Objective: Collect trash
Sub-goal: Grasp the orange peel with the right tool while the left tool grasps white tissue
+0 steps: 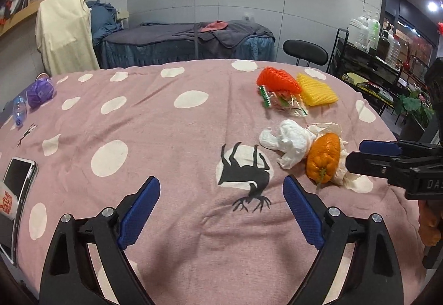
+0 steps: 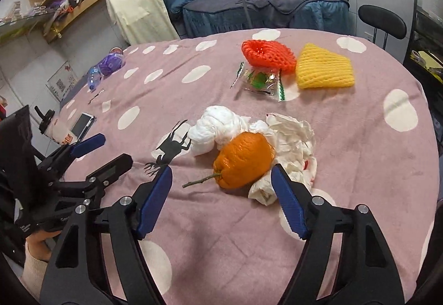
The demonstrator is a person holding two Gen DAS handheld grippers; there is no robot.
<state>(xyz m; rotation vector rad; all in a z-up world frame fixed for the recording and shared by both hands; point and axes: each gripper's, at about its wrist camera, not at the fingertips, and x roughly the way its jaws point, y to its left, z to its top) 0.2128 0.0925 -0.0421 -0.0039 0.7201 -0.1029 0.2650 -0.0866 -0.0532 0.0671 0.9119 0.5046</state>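
Observation:
An orange with a stem [image 2: 242,163] [image 1: 324,158] lies on the pink dotted tablecloth [image 2: 210,222], against a crumpled white tissue [image 2: 216,128] [image 1: 290,144] and a crumpled white wrapper [image 2: 293,144]. My right gripper [image 2: 221,172] [image 1: 357,154] is open, its blue pads on either side of the orange's near end without touching it. My left gripper [image 1: 221,186] [image 2: 106,154] is open over the deer print, nothing between its fingers. Farther back lie a red foam net [image 2: 265,54] [image 1: 279,79], a yellow foam net [image 2: 324,69] [image 1: 317,90] and a clear wrapper [image 2: 260,80] [image 1: 285,103].
At the table's far left edge lie a purple bag [image 1: 40,90] and a plastic bottle [image 1: 19,111]. A phone [image 1: 19,186] and a drink cup [image 2: 59,130] sit at the near left edge. A black chair [image 1: 304,51] and a rack of bottles [image 1: 371,36] stand beyond the table.

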